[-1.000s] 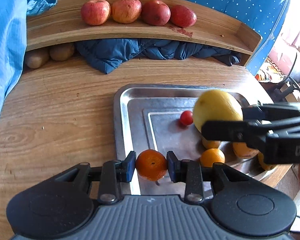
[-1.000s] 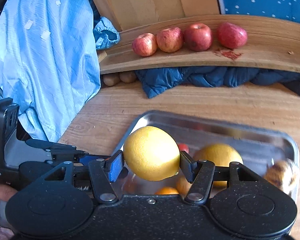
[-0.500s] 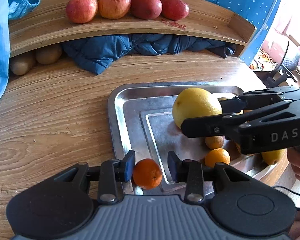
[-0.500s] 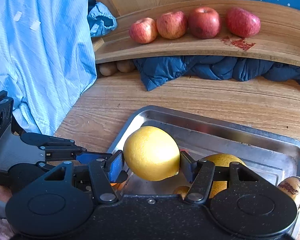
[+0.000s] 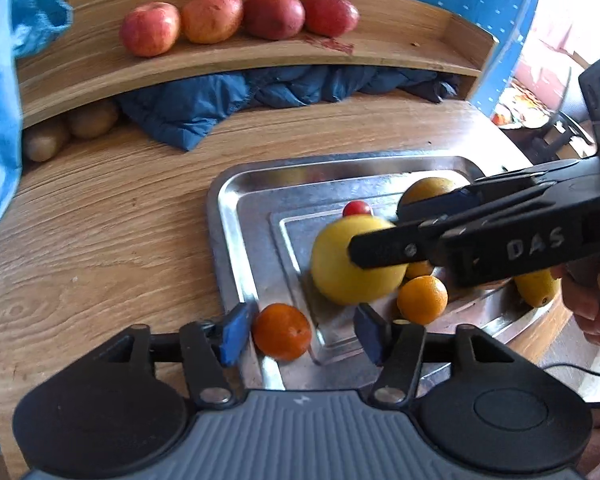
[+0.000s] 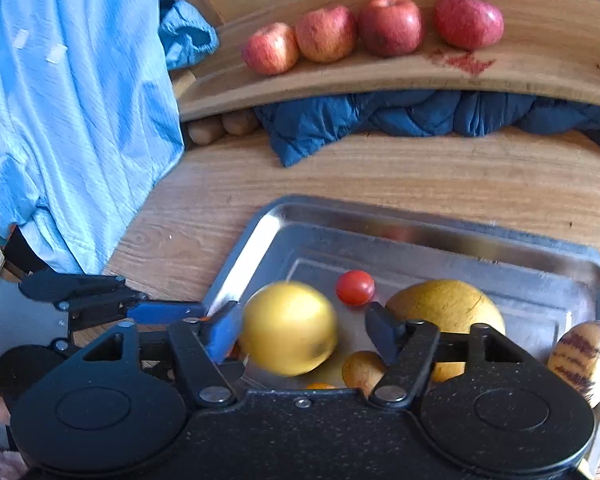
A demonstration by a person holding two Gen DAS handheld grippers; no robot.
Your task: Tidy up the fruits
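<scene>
Only the right wrist view shows the striped oval fruit (image 6: 584,354) at the tray's lower-right edge and the light blue cloth (image 6: 68,112) filling the left of the frame; only the left wrist view shows a hand (image 5: 594,300) at the right edge and a lemon-shaped fruit (image 5: 538,286) beneath the other tool. Both show 4 apples (image 5: 236,18) on the wooden shelf (image 5: 400,52) at the top.

The right gripper (image 6: 302,330) stands wide open; the large yellow fruit (image 6: 290,328), blurred, sits between its fingers over the metal tray (image 6: 440,236), and contact with the left pad cannot be told. The left gripper (image 5: 300,332) is also spread, with the small orange (image 5: 282,332) loose between its pads at the tray's near rim.

0.5 s ago both tools were closer around their fruit, the right one clamping the yellow fruit; now both have opened.
</scene>
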